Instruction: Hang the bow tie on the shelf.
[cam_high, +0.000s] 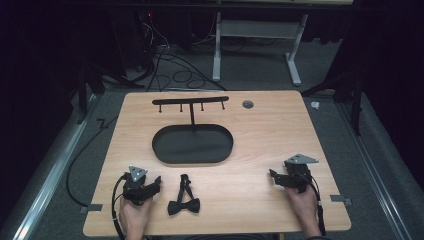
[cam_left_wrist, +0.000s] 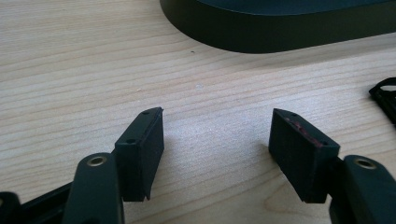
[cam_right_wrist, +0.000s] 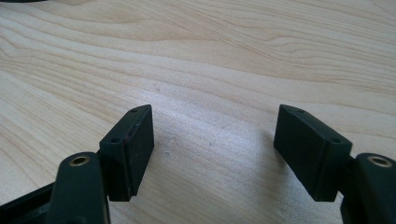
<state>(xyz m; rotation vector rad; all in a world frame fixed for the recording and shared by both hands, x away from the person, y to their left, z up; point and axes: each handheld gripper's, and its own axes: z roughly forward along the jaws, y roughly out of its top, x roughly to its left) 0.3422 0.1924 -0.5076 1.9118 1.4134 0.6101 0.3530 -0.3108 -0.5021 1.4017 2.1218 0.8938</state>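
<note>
A black bow tie (cam_high: 183, 205) with its strap lies flat near the table's front edge, left of centre. Just left of it my left gripper (cam_high: 157, 183) rests on the wood, open and empty (cam_left_wrist: 217, 135); the strap's end (cam_left_wrist: 385, 95) shows at the right edge of the left gripper view. Behind the tie stands a black oval tray (cam_high: 165, 150) (cam_left_wrist: 280, 32) with an upright post and a hook bar (cam_high: 190, 101). At the front right my right gripper (cam_high: 272, 177) rests on the table, open with bare wood between its jaws (cam_right_wrist: 215, 135).
The wooden table (cam_high: 260, 130) has a small round grommet (cam_high: 247, 104) at the back. Tape tabs mark the front corners (cam_high: 94, 207). Cables lie on the floor beyond the table, near a white desk frame (cam_high: 218, 50).
</note>
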